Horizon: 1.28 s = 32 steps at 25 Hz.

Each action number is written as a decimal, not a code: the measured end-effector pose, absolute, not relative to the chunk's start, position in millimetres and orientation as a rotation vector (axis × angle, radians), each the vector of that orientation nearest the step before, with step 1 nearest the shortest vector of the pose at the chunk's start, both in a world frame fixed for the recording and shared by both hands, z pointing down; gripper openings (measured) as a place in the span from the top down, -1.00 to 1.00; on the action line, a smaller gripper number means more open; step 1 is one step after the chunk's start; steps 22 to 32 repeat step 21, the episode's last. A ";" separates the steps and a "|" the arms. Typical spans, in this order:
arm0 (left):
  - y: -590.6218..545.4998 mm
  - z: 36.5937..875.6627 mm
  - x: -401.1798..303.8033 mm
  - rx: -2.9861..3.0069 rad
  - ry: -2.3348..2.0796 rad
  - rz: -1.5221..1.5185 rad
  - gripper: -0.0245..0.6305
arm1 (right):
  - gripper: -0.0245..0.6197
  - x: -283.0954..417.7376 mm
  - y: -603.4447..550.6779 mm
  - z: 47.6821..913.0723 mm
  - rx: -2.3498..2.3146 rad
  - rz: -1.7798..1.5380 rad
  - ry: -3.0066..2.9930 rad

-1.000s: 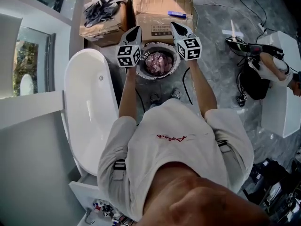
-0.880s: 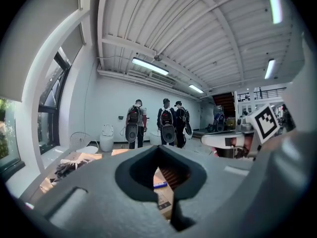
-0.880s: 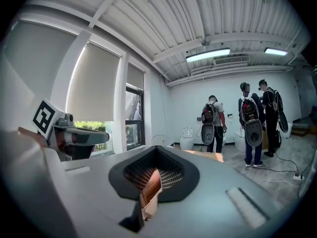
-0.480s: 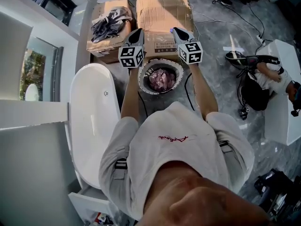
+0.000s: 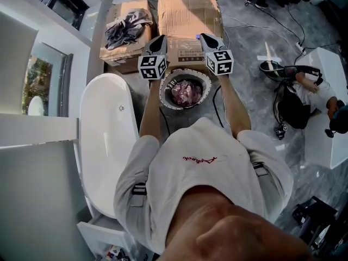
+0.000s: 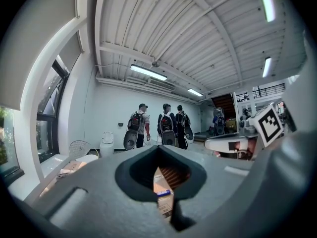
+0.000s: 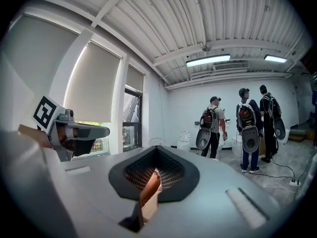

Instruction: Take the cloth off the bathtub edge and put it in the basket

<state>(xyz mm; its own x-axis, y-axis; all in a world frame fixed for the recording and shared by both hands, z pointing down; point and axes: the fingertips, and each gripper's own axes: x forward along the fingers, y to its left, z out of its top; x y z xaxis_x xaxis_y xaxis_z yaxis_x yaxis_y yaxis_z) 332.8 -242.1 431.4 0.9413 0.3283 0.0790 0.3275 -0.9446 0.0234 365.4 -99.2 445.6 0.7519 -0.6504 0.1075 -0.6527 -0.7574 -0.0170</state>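
Both grippers are held out in front of the person, side by side, roughly level, with the tips hanging over the basket. The left hand-held gripper (image 5: pixel 158 39) has its jaws pressed right together with nothing in them. In its own view all you get is a sliver of cardboard box through the notch. Same deal with the right hand-held gripper (image 5: pixel 205 37): jaws fully closed, empty.

The cloth (image 5: pixel 185 91) is in the basket (image 5: pixel 184 107), a crumpled pinkish-purple heap down at the bottom. From this high up I honestly can't tell if it's patterned or just creased.

The basket is round with a pale rim and stands on the grey marbled floor (image 5: pixel 247 64). It's just beside the rounded end of the white bathtub (image 5: pixel 103 145) and right in front of two cardboard boxes (image 5: pixel 187 15). The left-hand box has a pile of grey clothes (image 5: pixel 126 23) on top.

Further off, the gripper views catch three people with backpacks (image 7: pixel 242 128) standing by the far white wall.
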 end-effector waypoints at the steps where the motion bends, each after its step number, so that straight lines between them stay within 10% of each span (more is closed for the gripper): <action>1: -241.2 432.5 332.3 3.085 0.522 0.132 0.93 | 0.90 364.5 -99.6 447.2 2.919 0.171 -1.088; 32: -223.3 441.1 322.4 3.087 0.573 0.162 0.93 | 0.90 352.4 -95.8 452.5 2.913 0.196 -1.083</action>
